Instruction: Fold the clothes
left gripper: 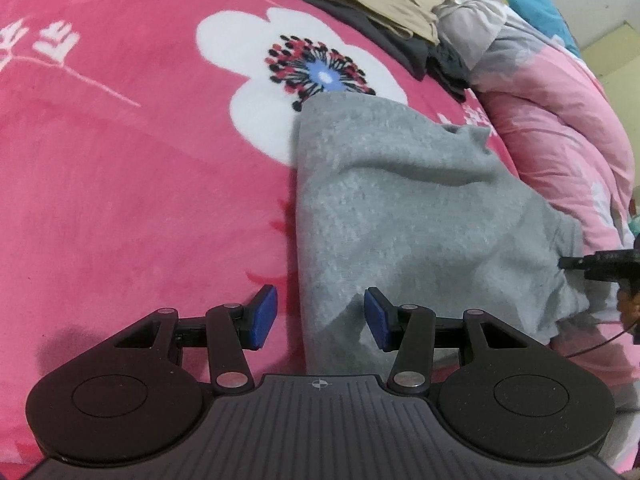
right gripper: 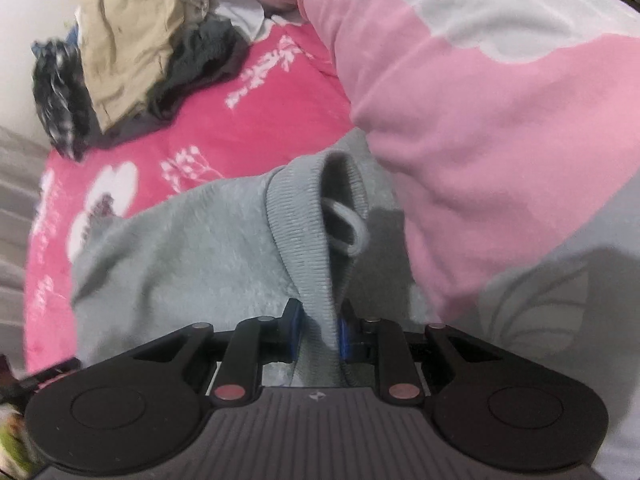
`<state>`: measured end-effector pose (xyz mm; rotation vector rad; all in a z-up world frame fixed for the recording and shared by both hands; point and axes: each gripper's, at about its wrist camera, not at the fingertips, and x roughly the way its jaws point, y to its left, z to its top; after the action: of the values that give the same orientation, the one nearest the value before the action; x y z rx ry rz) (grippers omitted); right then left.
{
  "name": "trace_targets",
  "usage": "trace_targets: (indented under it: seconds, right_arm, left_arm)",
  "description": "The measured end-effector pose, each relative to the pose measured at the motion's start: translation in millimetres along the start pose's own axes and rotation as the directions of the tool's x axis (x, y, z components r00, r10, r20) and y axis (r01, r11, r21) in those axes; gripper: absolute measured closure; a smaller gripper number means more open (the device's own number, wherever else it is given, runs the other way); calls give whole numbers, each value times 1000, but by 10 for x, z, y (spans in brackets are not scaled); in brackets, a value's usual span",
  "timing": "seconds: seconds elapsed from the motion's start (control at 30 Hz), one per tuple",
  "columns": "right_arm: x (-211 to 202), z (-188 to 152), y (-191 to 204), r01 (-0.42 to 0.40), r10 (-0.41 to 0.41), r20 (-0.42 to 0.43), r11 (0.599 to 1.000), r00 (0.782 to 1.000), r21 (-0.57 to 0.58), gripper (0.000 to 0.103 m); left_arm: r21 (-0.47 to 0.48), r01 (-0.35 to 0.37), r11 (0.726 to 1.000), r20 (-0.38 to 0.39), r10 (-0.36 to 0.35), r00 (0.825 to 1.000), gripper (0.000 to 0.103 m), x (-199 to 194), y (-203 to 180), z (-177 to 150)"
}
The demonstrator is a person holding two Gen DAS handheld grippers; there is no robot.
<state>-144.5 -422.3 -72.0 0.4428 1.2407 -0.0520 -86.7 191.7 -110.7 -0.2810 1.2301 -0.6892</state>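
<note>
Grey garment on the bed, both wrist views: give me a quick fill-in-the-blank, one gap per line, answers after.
1. The right claw is shut on the ribbed ____ band of the grey garment.
2. The left claw is ____, with nothing between its blue pads.
3. The grey garment lies on a pink blanket printed with a big ____ flower.
4. On top of the clothes pile sits a ____ garment.

Answers: grey; open; white; beige
</note>
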Motion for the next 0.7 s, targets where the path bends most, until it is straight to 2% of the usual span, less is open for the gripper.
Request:
trace_targets:
  seconds: [0.07, 0.13, 0.23, 0.27, 0.33, 0.4, 0.53, 0.6, 0.63, 0.7]
  right_arm:
    - [118, -12, 51, 61, -60, 14, 995, 998, -80, 76]
    - [122, -60, 117, 128, -123, 45, 984, 991, -128, 65]
    - [128, -134, 215, 228, -213, 97, 954, 972, -194, 60]
    - [111, -165, 261, 271, -249, 122, 938, 961, -215, 58]
    - [-46, -273, 437, 408, -359, 217, 877, 908, -256, 52]
    - [-173, -349, 637, 486, -402, 304, 824, 864, -291, 52]
    - [-288, -412, 1128, 374, -209, 412, 849, 887, -373, 53]
    - [-202, -348, 1468, 243, -49, 396, 855, 917, -459, 53]
    - [-147, -314, 1651, 179, 30, 379, 844, 925, -505, 53]
    - [40, -231, 2103, 57, 175, 307, 782, 936, -621, 53]
  left_arm:
    - [-7, 8, 1000, -13, -8, 1000, 55, 21, 16, -9]
    - [-18, 16, 1000, -31, -17, 999, 55, 29, 40, -18]
    - [-33, 21, 999, -31, -22, 999, 54, -14, 62, -18]
    - [-45, 28, 999, -25, -29, 999, 54, -38, 80, -19]
    - [-71, 44, 996, -12, -45, 999, 52, -79, 113, -25]
    - [-89, 57, 994, -8, -58, 998, 50, -94, 129, -42]
    - [-71, 41, 997, -46, -45, 998, 49, -19, 79, -68]
    - [-58, 30, 998, -69, -34, 997, 49, 28, 46, -78]
    - [-51, 24, 998, -81, -28, 996, 49, 52, 30, -83]
    - [-35, 13, 999, -99, -17, 995, 49, 89, -1, -97]
